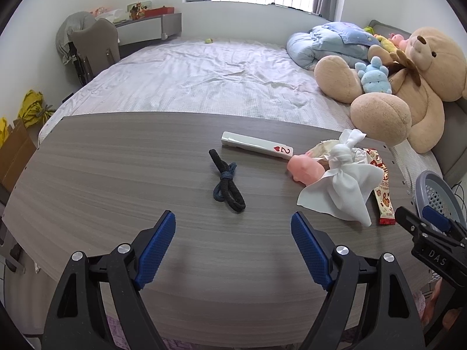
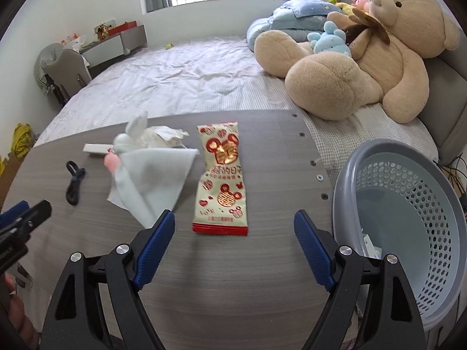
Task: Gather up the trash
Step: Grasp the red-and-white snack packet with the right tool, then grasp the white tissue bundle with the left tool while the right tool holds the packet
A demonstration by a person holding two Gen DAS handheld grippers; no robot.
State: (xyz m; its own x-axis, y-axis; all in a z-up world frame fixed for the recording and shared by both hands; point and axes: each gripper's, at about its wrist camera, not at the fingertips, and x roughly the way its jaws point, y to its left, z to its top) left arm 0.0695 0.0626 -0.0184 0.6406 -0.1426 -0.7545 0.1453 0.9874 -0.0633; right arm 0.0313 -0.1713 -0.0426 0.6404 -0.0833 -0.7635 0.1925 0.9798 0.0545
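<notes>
On the grey wood table (image 1: 116, 175) lie a red and cream snack wrapper (image 2: 221, 178), a knotted white tissue (image 2: 151, 172), crumpled paper (image 2: 163, 137), a black hair tie (image 1: 226, 185), a pink toy (image 1: 306, 169) and a playing-card box (image 1: 254, 144). My left gripper (image 1: 233, 227) is open and empty, just short of the hair tie. My right gripper (image 2: 235, 227) is open and empty, at the wrapper's near end. A grey perforated basket (image 2: 408, 218) stands to the right of the table.
A bed (image 1: 204, 78) lies behind the table, with a large teddy bear (image 2: 364, 58), a blue plush toy (image 1: 375, 77) and a blue quilt (image 1: 329, 40). A chair (image 1: 93, 49) and a shelf stand at the far left. Yellow bags (image 1: 32, 108) sit on the floor at left.
</notes>
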